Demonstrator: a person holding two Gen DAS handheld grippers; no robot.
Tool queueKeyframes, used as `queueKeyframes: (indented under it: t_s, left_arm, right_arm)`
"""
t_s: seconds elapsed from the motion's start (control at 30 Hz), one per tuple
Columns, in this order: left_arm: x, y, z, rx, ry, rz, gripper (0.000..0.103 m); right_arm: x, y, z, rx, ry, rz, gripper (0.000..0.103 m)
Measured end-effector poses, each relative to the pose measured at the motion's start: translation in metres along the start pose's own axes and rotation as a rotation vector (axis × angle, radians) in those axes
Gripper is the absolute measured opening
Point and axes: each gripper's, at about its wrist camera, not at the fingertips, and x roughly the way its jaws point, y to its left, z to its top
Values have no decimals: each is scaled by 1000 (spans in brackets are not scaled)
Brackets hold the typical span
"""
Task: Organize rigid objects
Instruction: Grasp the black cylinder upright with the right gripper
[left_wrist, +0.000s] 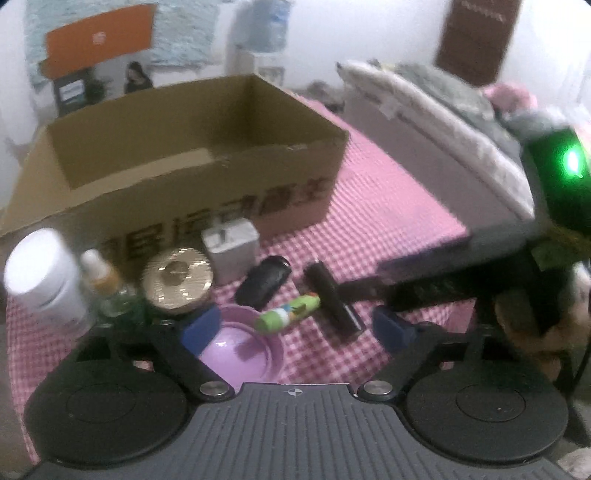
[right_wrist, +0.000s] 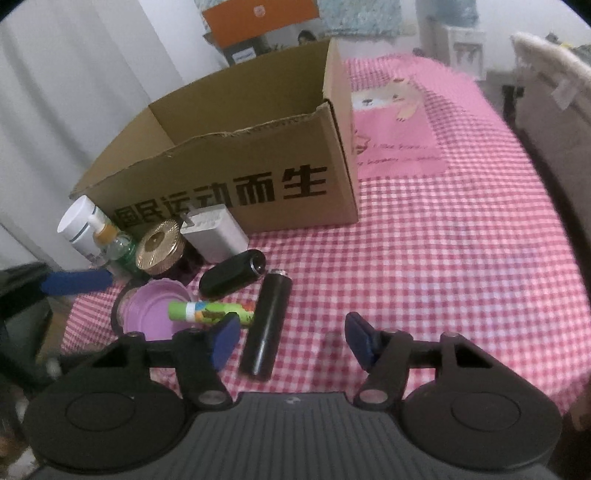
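An open cardboard box (left_wrist: 192, 192) (right_wrist: 258, 177) stands on a pink checked cloth. In front of it lie a white bottle (left_wrist: 40, 280) (right_wrist: 79, 229), a small dropper bottle (left_wrist: 103, 284) (right_wrist: 110, 240), a gold lid (left_wrist: 178, 282) (right_wrist: 159, 248), a white charger (left_wrist: 231, 247) (right_wrist: 214, 232), a black case (left_wrist: 263, 282) (right_wrist: 232, 277), a black lighter (left_wrist: 334, 299) (right_wrist: 266, 321), a green tube (left_wrist: 288, 317) (right_wrist: 210, 313) and a purple lid (left_wrist: 240, 350) (right_wrist: 155, 317). My left gripper (left_wrist: 295, 332) is open above the purple lid and green tube. My right gripper (right_wrist: 288, 341) is open around the lighter's near end.
A bed edge with folded bedding (left_wrist: 443, 122) rises at the right. The right gripper's body (left_wrist: 480, 284) crosses the left wrist view. The left gripper's blue finger (right_wrist: 74, 282) shows at the left of the right wrist view. A white curtain (right_wrist: 74, 92) hangs behind the box.
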Motion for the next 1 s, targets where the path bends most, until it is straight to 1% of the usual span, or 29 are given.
queueKeyframes:
  t_s: [0.03,0.1,0.13,0.17,0.23,0.27,0.37,0.4,0.47,0.67,0.87,1.0]
  left_arm:
    - [4,-3,0,18,14,-4,78]
    - [11,-6,1,25,34,-40,77]
    - [13,-9,1,31,39,-55,74]
    - [14,-10,2,40,45,-59,72]
    - [17,-14,1,55,56,-59,63]
    - [19,-15,1,60,67,-59,61]
    - [28,-18,1,67,104,-65,51]
    - [31,-20,1,75,114,-65,47]
    - [35,-25,2,89,128,-68,46]
    - [50,-33,5,116,167,-69,46]
    - [68,-39,17,120,205,-93,48]
    - [83,-43,21,114,224,-86,49]
  right_arm:
    - [4,-1,3,-3,12,3,55]
    - [12,-3,10,-3,35,15,53]
    - [16,-3,12,-2,47,24,50]
    - [20,-4,14,-2,61,37,45]
    - [26,-4,17,-8,81,62,43]
    - [30,-3,19,-14,90,72,41]
    - [34,2,22,-51,92,77,31]
    - [35,3,22,-57,94,73,25]
    - [37,1,25,-51,104,66,23]
    - [27,-18,18,25,84,53,23]
    - [23,-35,16,110,68,100,23]
    - [23,-43,16,142,63,131,23]
